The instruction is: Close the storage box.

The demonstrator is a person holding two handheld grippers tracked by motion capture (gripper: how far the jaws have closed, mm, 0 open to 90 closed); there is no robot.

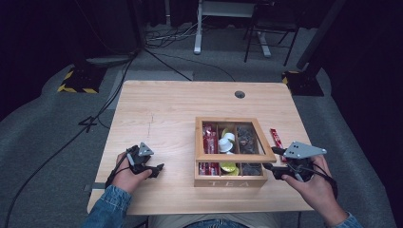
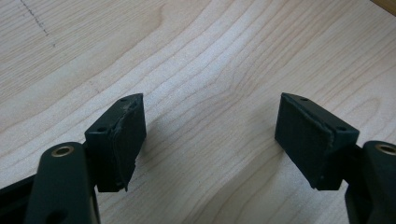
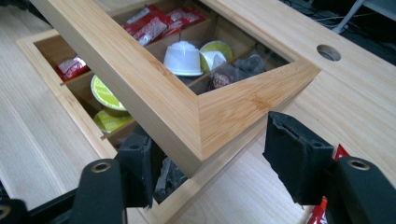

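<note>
While the right gripper [image 3: 210,158] sits at the near right corner of the tea box [image 1: 231,180], the lid [image 3: 154,93] corner hangs between its jaws, raised and tilted over the open box. The pads don't press on the wood: there is a clear gap on the right pad's side, and the left jaw is partly tucked under the lid edge. I'd call it released, with the lid resting at an angle on its own or on that lower jaw; which of the two I can't tell.

Key relation: the lid corner lies straight ahead of the right gripper, between the jaws. The lid's near rail runs away from the gripper toward its left, and the side rail runs forward and to the right. The lid looks hinged on the far side, so my guess is the coming move swings about that far edge.

Ahead of the jaws, under the lid, are red sachets [image 3: 154,23], a white capsule [image 3: 184,58] and yellow-green capsules [image 3: 105,91]. Just right of the right gripper, a loose red sachet [image 1: 276,138] lies on the table [image 1: 161,114].

The left gripper [image 2: 210,140] is well off to the box's left, its jaws wide apart over bare wood and holding nothing. The right hand [image 1: 309,183] is far nearer, so the lid is its job.
</note>
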